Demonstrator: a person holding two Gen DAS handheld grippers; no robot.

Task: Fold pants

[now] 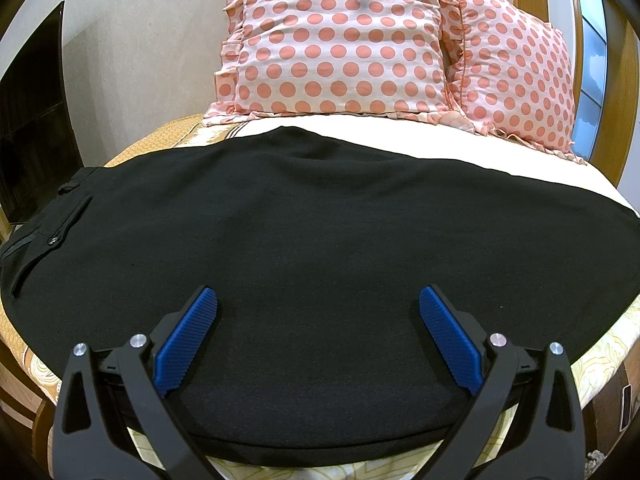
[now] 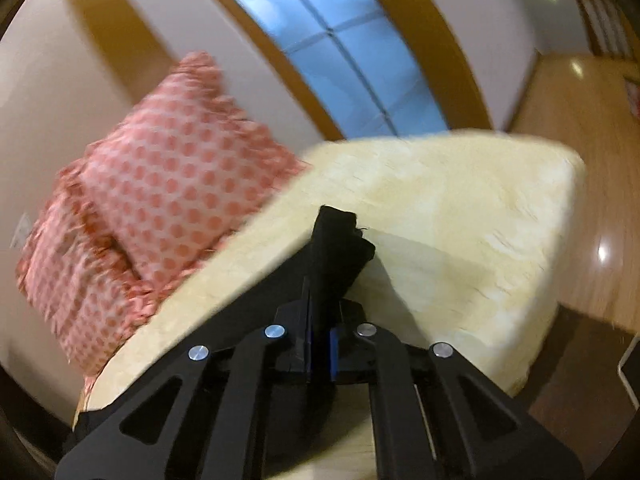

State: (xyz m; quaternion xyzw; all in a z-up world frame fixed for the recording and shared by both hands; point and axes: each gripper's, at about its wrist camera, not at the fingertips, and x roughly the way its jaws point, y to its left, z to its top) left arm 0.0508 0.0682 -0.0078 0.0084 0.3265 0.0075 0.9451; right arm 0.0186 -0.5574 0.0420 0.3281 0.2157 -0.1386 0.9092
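Observation:
Black pants (image 1: 304, 232) lie spread flat across the bed, waistband and back pocket at the left in the left wrist view. My left gripper (image 1: 318, 300) hovers just over the near part of the cloth, open, its blue pads (image 1: 188, 340) wide apart with nothing pinched. In the blurred right wrist view my right gripper (image 2: 320, 344) is shut on a bunched end of the pants (image 2: 340, 240), which sticks up past the fingertips above the cream bed (image 2: 460, 208).
Two pink polka-dot pillows (image 1: 340, 40) lean at the head of the bed; one pillow (image 2: 172, 184) shows in the right wrist view. A dark screen (image 1: 32, 120) stands at the left. A window (image 2: 340, 48) and wooden floor (image 2: 580, 160) lie beyond the bed's far edge.

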